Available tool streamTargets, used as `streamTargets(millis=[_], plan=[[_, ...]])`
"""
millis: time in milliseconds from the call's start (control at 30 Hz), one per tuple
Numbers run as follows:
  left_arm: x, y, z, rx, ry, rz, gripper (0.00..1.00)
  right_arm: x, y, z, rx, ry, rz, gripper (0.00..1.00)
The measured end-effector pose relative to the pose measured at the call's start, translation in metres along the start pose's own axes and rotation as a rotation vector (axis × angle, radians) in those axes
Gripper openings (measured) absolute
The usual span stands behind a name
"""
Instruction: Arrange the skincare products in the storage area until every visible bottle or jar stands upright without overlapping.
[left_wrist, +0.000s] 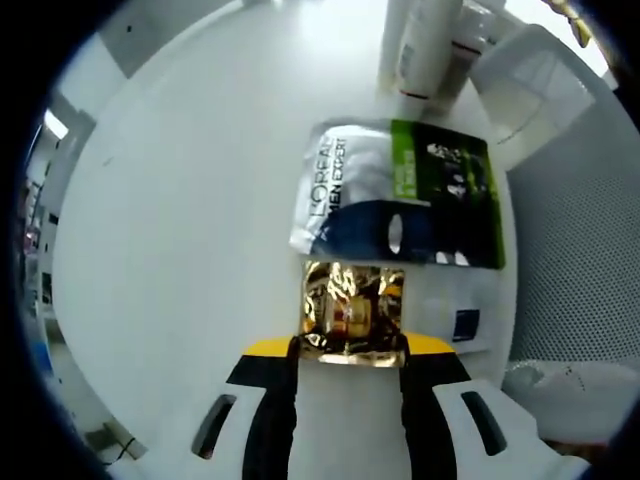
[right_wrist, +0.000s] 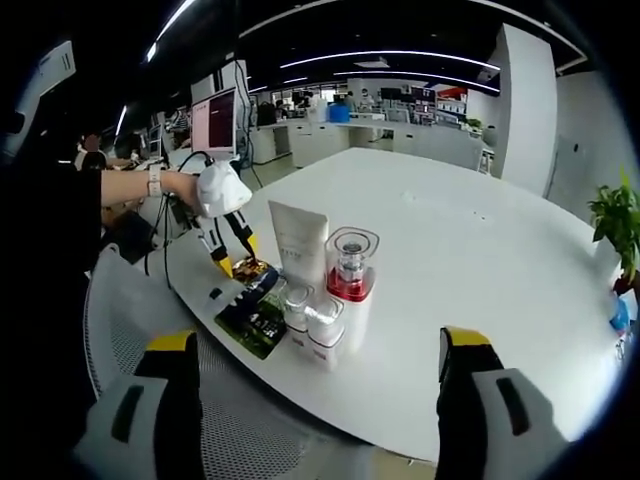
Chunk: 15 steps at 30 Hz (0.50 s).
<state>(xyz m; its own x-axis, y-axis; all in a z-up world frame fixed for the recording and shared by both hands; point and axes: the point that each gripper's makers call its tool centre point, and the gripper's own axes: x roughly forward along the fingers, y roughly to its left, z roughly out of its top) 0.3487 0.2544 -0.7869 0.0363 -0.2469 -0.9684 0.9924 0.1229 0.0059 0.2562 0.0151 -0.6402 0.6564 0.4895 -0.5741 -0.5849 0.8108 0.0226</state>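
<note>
My left gripper (left_wrist: 350, 348) is shut on the lower edge of a crinkled gold foil sachet (left_wrist: 353, 312), just above the white table (left_wrist: 180, 220). Beyond it lies a flat L'Oreal Men Expert sachet (left_wrist: 400, 195), grey, navy and green. White tubes (left_wrist: 420, 45) stand at the far end. In the right gripper view, the left gripper (right_wrist: 238, 255) holds the gold sachet (right_wrist: 254, 271) beside a white tube (right_wrist: 298, 243), a clear bottle with a red base (right_wrist: 350, 265) and two small white bottles (right_wrist: 310, 315), all upright. My right gripper (right_wrist: 316, 340) hangs wide open, short of them.
A white mesh chair (left_wrist: 580, 230) sits against the table edge next to the sachets; it shows as the mesh seat (right_wrist: 240, 425) below my right gripper. A small white packet with a blue square (left_wrist: 465, 325) lies by the gold sachet. A potted plant (right_wrist: 615, 215) stands far right.
</note>
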Motion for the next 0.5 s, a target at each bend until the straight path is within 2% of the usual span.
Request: streamTargets(millis=[500], plan=[[-0.0004,0.003,-0.0001,-0.011,-0.031,0.003,0.39,0.0032,0.0013,0.007,-0.022,0.0,0.012,1.0]])
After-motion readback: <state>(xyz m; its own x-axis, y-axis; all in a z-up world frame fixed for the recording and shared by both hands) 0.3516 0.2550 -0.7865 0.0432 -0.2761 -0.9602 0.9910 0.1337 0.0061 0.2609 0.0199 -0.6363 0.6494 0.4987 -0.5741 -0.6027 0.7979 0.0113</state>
